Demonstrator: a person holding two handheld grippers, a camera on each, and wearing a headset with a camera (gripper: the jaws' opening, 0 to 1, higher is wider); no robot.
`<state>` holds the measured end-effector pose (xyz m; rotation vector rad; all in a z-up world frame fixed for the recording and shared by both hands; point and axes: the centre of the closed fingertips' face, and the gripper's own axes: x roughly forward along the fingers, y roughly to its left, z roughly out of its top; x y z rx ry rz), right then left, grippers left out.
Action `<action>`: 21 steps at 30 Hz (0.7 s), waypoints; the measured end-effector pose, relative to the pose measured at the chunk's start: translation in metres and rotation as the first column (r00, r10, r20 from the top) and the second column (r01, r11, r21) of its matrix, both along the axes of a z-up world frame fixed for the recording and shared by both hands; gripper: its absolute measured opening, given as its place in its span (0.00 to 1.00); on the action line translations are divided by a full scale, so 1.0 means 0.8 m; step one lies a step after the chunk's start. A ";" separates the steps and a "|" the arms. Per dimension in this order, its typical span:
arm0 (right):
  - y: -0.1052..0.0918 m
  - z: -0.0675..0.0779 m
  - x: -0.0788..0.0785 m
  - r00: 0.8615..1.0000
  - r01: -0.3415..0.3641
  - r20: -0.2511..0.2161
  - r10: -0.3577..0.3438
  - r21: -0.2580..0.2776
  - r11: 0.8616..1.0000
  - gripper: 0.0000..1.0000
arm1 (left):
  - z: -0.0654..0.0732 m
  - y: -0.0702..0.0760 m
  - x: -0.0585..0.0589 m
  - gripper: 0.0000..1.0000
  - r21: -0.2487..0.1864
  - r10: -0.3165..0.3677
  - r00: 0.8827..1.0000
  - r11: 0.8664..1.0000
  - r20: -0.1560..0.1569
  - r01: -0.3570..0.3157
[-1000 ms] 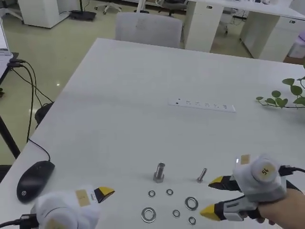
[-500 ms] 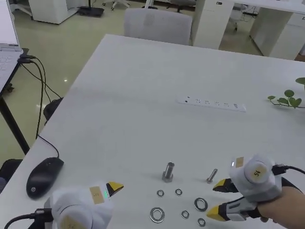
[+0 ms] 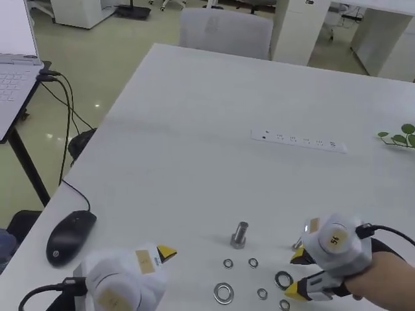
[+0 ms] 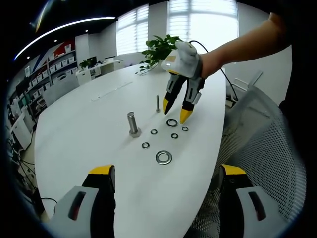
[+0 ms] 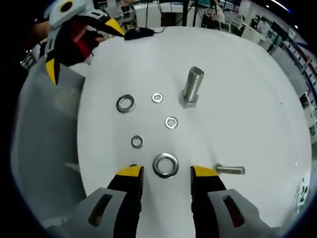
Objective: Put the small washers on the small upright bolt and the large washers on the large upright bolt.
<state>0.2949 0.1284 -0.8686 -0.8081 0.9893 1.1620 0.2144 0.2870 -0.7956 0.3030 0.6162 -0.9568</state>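
your right tongs [image 5: 166, 174] are open and empty, the yellow tips spread a little wider than the large washer [image 5: 155, 165] lying flat on the table [image 3: 194, 129] between them. whether the tips touch the table, i cannot tell. that washer is the one to go for, i judge: it sits straight ahead of the jaws, so closing across its rim should need little more than a dip. it has no long side. its hole faces up, the same way the large bolt [image 5: 192, 85] stands, head down and thread up. that bolt is further ahead along the jaws and a touch to the right in the right gripper view. the small bolt [image 4: 158, 103] stands just beside the right-hand jaw, so mind it as you lift. the second large washer [image 5: 126, 103] and the small washers [image 5: 171, 122] lie scattered between the two pairs of tongs, none on a bolt. your left tongs [image 4: 166, 171] are wide open with nothing in them and hang well back from the cluster, near the table edge. the right tongs are plainly the nearer pair.
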 end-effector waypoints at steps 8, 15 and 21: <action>0.004 -0.007 -0.001 1.000 -0.025 0.005 0.025 -0.024 0.999 0.36 | 0.000 -0.001 -0.001 0.86 0.014 -0.011 1.000 1.000 0.002 0.011; 0.003 -0.012 -0.002 0.998 -0.062 0.014 0.063 -0.065 0.996 0.34 | 0.001 -0.002 0.003 0.85 0.010 -0.008 1.000 1.000 0.005 0.008; 0.003 -0.014 -0.004 0.999 -0.050 -0.009 0.049 -0.067 0.997 0.30 | 0.000 0.002 0.000 0.83 0.014 -0.011 1.000 1.000 -0.002 0.011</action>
